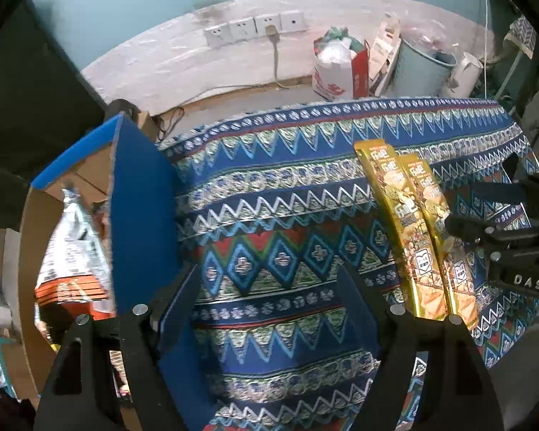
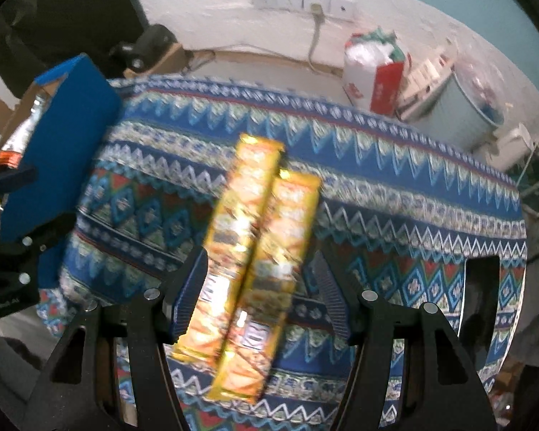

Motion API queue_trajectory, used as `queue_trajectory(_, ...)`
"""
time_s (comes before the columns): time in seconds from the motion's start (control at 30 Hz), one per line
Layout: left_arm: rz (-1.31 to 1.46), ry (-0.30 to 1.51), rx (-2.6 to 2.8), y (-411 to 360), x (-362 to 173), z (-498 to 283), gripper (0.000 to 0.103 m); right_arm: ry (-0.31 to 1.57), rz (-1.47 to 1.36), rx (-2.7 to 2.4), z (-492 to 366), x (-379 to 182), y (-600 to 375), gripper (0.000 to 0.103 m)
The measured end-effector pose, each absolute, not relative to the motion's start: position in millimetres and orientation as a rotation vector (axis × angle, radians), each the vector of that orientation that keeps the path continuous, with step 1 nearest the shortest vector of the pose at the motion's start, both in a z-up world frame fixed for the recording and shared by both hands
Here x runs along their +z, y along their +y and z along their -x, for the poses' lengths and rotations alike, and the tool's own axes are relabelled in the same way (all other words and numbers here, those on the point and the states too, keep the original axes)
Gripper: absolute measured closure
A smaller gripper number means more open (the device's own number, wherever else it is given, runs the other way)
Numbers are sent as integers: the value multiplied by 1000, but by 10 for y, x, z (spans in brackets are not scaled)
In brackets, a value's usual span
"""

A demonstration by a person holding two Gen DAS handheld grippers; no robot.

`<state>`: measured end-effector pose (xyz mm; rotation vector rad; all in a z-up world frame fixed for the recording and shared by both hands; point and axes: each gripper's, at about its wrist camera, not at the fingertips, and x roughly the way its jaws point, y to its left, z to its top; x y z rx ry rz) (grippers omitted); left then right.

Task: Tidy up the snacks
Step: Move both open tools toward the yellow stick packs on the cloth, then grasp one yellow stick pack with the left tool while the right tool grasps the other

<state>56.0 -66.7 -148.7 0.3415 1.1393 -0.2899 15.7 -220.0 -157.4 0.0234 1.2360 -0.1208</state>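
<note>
The left gripper [image 1: 269,287] is showing two matte black plastic arms with triangular cut-outs, each carrying two round silver screw heads just behind the jaws, and dark blue ribbed pads [image 1: 176,309] lining the inner faces of the jaws. The right gripper [image 2: 260,287] is wearing the same black frame, silver screws and blue ridged pads [image 2: 188,298]; beside its jaws, white letters "DAS" are showing on the black body

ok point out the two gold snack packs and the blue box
left gold snack pack [image 2: 230,251], right wrist view, middle of its wrapper
right gold snack pack [image 2: 280,262], right wrist view, middle of its wrapper
blue box [image 1: 140,208], left wrist view, its blue side wall
</note>
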Motion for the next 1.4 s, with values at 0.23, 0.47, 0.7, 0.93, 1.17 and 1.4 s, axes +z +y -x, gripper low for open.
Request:
queue_trajectory(0.23, -358, 1179, -312, -865, -1622, -586, 24, 1299, -59, -129, -109, -1862, -2317, 41)
queue_trajectory(0.47, -376, 1196, -322, -1045, -1722, -633, 24, 1334, -57, -114, -70, -2046, -2372, 41)
queue_trajectory(0.7, -375, 1230, -336, -1231, -1834, -688, 24, 1370, -33, -161, 38, -2132, -2645, 67)
queue_trajectory(0.93, -300, 1294, -371, -1486, -1957, -767, 24, 1348, -31, -240, 100, -2098, -3009, 69)
queue_trajectory(1.17, -267, 1337, -350, -1751, -2078, -818, 22, 1315, -124, -237, 112, -2063, -3232, 69)
queue_trajectory(1.4, -270, 1381, -341, -2002, -2248, -796, 22, 1301, -170, -223, 134, -2046, -3282, 63)
